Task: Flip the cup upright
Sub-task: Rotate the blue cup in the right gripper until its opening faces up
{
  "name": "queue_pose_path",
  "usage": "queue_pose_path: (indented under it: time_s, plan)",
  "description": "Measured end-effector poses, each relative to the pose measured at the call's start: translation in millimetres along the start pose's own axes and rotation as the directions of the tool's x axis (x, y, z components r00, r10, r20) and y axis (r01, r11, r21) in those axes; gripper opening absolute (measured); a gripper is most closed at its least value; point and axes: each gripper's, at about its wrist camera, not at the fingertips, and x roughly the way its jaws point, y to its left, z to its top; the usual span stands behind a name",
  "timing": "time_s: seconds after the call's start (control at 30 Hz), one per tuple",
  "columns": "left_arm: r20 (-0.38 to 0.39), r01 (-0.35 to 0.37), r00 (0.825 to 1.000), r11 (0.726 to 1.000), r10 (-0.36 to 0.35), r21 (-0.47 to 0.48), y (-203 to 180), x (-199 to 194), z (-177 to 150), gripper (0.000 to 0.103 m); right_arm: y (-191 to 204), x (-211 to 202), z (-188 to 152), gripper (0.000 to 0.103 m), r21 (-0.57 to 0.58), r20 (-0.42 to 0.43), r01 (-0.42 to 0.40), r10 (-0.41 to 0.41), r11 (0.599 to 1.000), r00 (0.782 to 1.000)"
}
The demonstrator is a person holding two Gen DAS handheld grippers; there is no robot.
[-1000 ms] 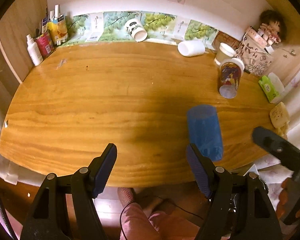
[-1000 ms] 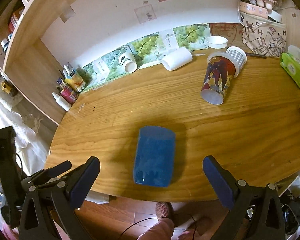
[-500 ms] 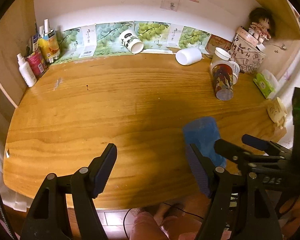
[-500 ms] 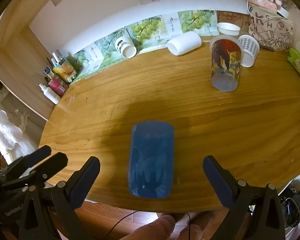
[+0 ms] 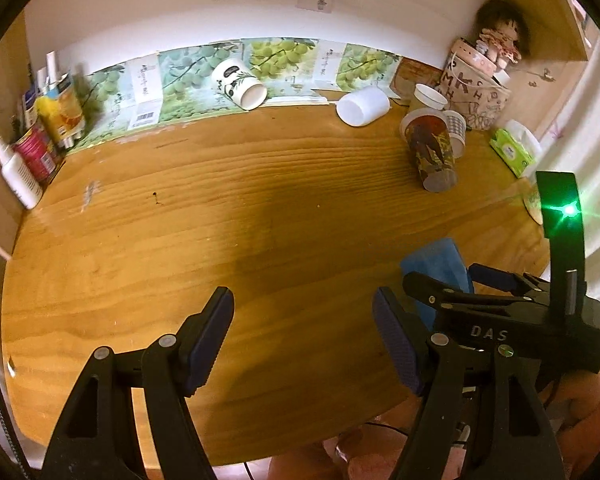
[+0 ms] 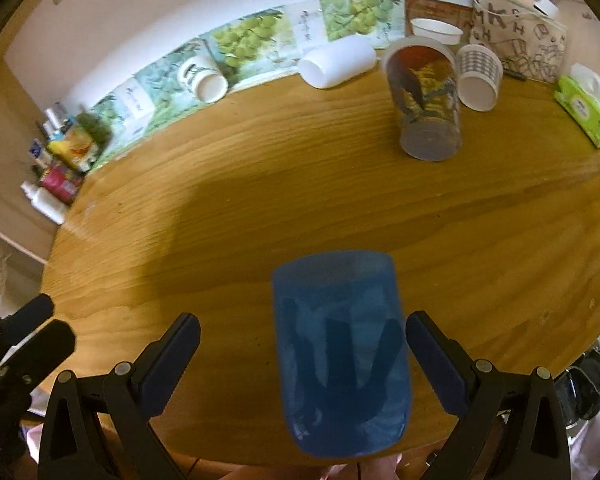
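A translucent blue cup [image 6: 340, 352] lies on its side on the wooden table [image 6: 260, 208], near the front edge. My right gripper [image 6: 303, 356] is open, its two fingers on either side of the cup, apart from it. In the left wrist view the blue cup [image 5: 436, 264] is partly hidden behind the right gripper [image 5: 472, 280]. My left gripper [image 5: 304, 332] is open and empty over the table's front, left of the cup.
A printed tumbler [image 6: 428, 100] stands mouth up at the back right, with a patterned cup [image 6: 478, 76], a white cup lying down [image 6: 336, 62], a mug [image 6: 202, 78], a tissue pack [image 6: 588, 108] and bottles [image 6: 52, 184] along the back.
My right gripper has moved forward and lower so its fingers now flank the blue cup. The left gripper has pulled back and tilted, staying open.
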Motion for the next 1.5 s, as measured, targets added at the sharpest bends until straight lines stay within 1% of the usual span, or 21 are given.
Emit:
queue_pose_path:
  time_s: [0.17, 0.33, 0.47, 0.67, 0.73, 0.8, 0.87, 1.0, 1.17, 1.33, 1.37, 1.5]
  plan:
    - [-0.003, 0.022, 1.000, 0.999, -0.022, 0.029, 4, 4, 7, 0.075, 4, 13, -1, 0.103, 0.012, -0.024, 0.029, -0.029, 0.999, 0.999]
    - [0.016, 0.040, 0.999, 0.998, -0.041, 0.051, 6, 3, 13, 0.075, 8, 23, -1, 0.102, 0.010, -0.045, 0.044, -0.044, 0.999, 0.998]
    - [0.018, 0.045, 0.999, 0.997, -0.046, 0.067, 6, 4, 16, 0.075, 11, 32, 2, 0.097, -0.001, -0.057, 0.057, -0.057, 0.998, 0.997]
    - [0.018, 0.051, 0.998, 0.996, -0.052, 0.079, 7, 5, 17, 0.075, 12, 38, 4, 0.094, -0.004, -0.070, 0.081, -0.081, 0.997, 0.994]
    - [0.016, 0.051, 0.998, 0.996, -0.053, 0.078, 8, 5, 17, 0.075, 12, 38, 4, 0.092, -0.012, -0.073, 0.085, -0.086, 0.996, 0.994]
    - [0.018, 0.052, 0.998, 0.996, -0.054, 0.075, 9, 5, 17, 0.075, 12, 38, 4, 0.086, -0.022, -0.074, 0.095, -0.096, 0.995, 0.993]
    - [0.017, 0.055, 0.998, 0.996, -0.056, 0.071, 9, 6, 17, 0.075, 12, 37, 4, 0.083, -0.029, -0.075, 0.100, -0.102, 0.995, 0.992]
    - [0.017, 0.058, 0.998, 0.996, -0.060, 0.067, 9, 6, 17, 0.075, 10, 35, 3, 0.082, -0.034, -0.077, 0.095, -0.097, 0.995, 0.992]
    - [0.017, 0.067, 0.998, 0.995, -0.068, 0.076, 5, 6, 16, 0.075, 12, 29, 1, 0.081, -0.055, -0.052, 0.085, -0.087, 0.995, 0.995]
    - [0.015, 0.073, 0.997, 0.993, -0.075, 0.093, -1, 5, 16, 0.075, 13, 17, 1, 0.080, -0.068, 0.002, 0.067, -0.067, 0.995, 0.998]
    - [0.013, 0.073, 0.997, 0.993, -0.074, 0.096, -2, 5, 16, 0.075, 13, 12, 0, 0.080, -0.072, 0.024, 0.047, -0.046, 0.996, 0.999]
    - [0.019, 0.072, 0.997, 0.992, -0.074, 0.101, -4, 3, 16, 0.075, 15, -3, 0, 0.079, -0.097, 0.107, 0.019, -0.008, 0.995, 0.994]
